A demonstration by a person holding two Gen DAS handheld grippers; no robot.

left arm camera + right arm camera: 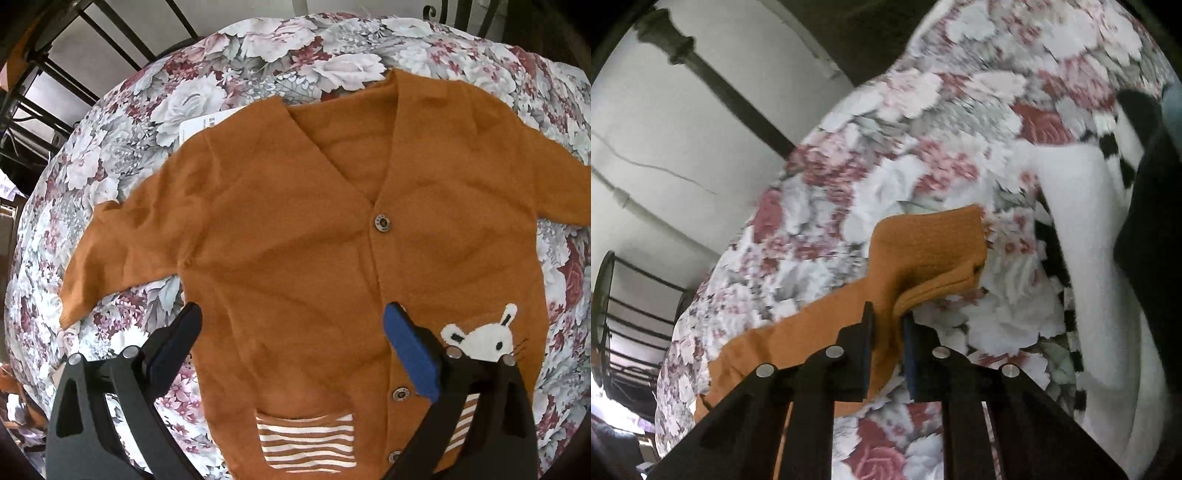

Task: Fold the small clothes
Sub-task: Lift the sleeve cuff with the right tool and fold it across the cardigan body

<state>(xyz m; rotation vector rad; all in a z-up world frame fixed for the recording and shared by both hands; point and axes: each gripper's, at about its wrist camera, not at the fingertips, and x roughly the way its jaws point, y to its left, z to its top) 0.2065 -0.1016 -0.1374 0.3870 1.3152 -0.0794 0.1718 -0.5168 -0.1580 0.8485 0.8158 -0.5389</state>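
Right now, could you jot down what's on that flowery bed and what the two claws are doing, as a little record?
surface: floral bedspread
garment: orange cardigan, front up, buttoned
decoration: white bunny patch, striped pocket
left claw: open above the cardigan's lower front
right claw: shut on the cardigan sleeve

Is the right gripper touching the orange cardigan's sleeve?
Touching. The right wrist view shows the right gripper with its jaws nearly shut, pinching the orange cardigan's sleeve above the floral cover.
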